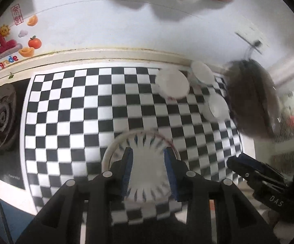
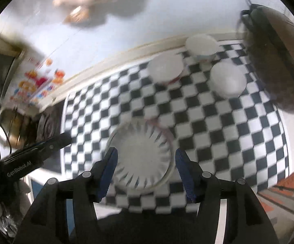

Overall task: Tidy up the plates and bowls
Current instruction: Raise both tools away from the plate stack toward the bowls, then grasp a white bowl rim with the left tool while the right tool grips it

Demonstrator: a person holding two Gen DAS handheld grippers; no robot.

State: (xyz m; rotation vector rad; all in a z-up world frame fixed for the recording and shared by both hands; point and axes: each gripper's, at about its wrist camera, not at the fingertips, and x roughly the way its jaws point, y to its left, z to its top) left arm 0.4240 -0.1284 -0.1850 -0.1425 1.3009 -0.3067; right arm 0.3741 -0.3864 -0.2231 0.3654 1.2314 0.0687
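Clearly, both tools were spread above the white plate (image 2: 141, 154) on the checkered bench (image 2: 218, 122). Left tool (image 1: 148, 158) and right tool (image 2: 145, 158) pinched nothing; three bowls (image 2: 165, 67) stood farther back.

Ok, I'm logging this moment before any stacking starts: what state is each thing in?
plate: flat on the checkered mat, upright, empty
three bowls: standing apart at the mat's far side, not stacked
left gripper: open over the plate
right gripper: open, holding nothing
stove burner: no flame visible
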